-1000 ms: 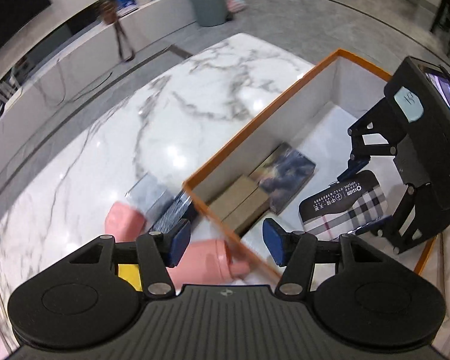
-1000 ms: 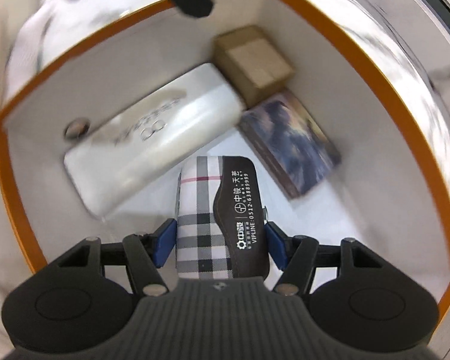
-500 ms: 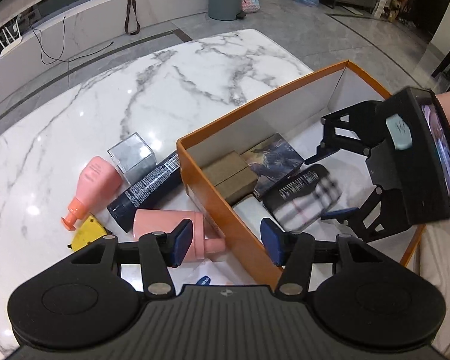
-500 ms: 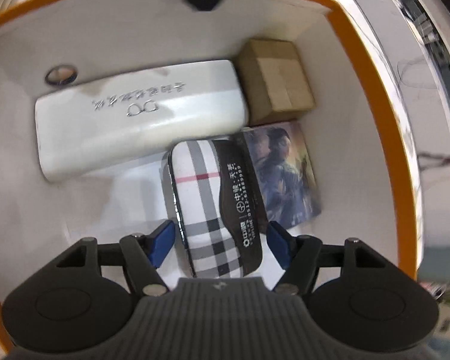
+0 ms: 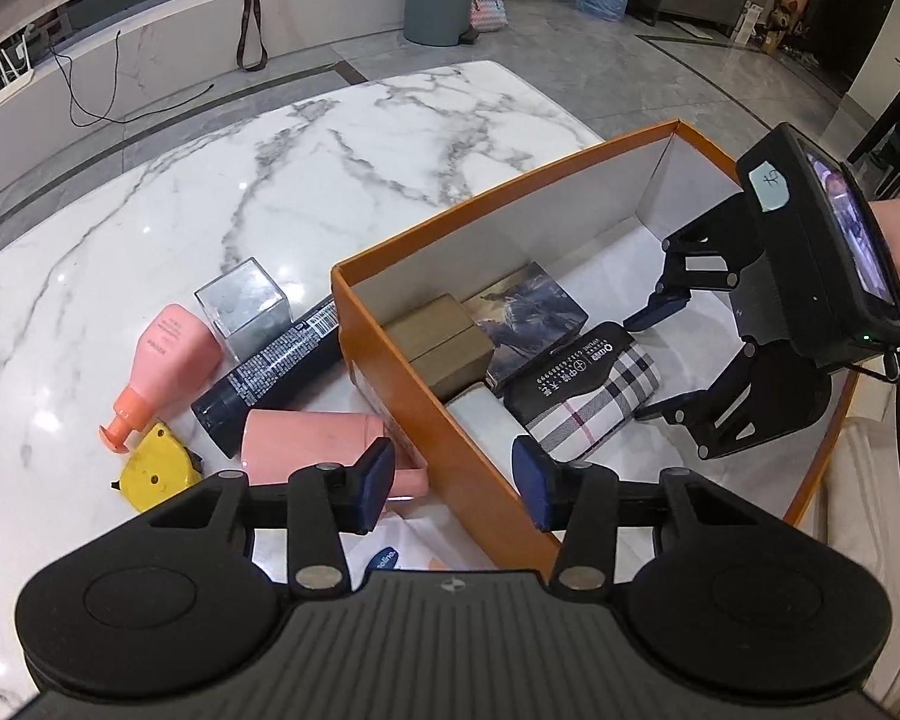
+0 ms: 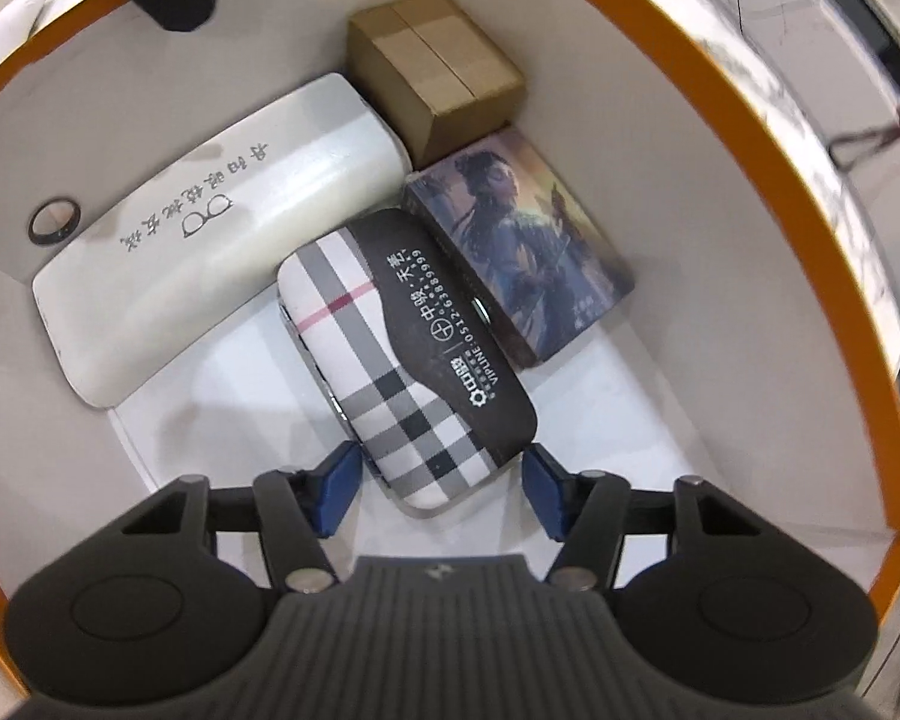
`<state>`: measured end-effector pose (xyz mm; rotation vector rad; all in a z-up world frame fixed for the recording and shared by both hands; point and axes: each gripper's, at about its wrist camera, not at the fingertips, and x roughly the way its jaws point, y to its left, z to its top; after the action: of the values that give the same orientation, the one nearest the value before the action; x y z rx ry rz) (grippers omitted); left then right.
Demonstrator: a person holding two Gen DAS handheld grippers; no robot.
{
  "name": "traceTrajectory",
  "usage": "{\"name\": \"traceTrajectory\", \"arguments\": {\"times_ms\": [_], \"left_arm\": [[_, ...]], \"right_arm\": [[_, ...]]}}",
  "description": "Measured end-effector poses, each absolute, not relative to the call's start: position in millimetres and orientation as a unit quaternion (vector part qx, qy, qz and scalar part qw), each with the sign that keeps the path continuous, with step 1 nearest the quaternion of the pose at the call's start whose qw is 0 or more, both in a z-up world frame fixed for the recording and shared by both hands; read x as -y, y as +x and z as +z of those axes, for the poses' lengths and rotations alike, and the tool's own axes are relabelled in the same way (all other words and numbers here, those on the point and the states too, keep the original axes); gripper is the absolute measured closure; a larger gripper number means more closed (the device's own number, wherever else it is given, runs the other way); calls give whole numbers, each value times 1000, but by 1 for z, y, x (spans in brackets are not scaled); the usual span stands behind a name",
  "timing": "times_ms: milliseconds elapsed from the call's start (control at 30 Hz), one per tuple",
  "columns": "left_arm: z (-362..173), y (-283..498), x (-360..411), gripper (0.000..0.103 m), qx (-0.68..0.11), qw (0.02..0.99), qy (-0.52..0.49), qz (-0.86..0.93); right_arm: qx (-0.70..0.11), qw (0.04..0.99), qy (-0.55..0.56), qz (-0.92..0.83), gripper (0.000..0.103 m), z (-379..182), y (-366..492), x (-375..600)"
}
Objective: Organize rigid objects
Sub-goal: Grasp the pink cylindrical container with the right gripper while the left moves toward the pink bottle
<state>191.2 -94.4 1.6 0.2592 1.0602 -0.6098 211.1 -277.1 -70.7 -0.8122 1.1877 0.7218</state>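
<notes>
Marble table (image 5: 330, 192), bottles outside, ring (image 6: 54, 222) inside

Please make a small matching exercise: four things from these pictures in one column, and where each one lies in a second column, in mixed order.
Things:
1. plaid case
2. brown carton
3. yellow tape measure
4. black tube

Places:
a. on the marble, beside the peach bottle's cap
b. in a corner of the orange box
c. in the box, between the white case and the picture box
d. on the marble, against the box's outer wall

Pairs: 1-c, 2-b, 3-a, 4-d
</notes>
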Motion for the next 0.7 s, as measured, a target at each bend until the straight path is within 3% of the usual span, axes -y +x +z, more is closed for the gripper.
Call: {"name": "traceTrajectory", "arguments": {"times_ms": [300,700], "left_arm": [[10,182,93,51,-492,809,129,-294],[42,151,42,63,-480,832,106,-255]], "right_arm": [[-529,699,-359,319,46,-64,203,270],[-458,807,-251,275,46,19,177,228]]}}
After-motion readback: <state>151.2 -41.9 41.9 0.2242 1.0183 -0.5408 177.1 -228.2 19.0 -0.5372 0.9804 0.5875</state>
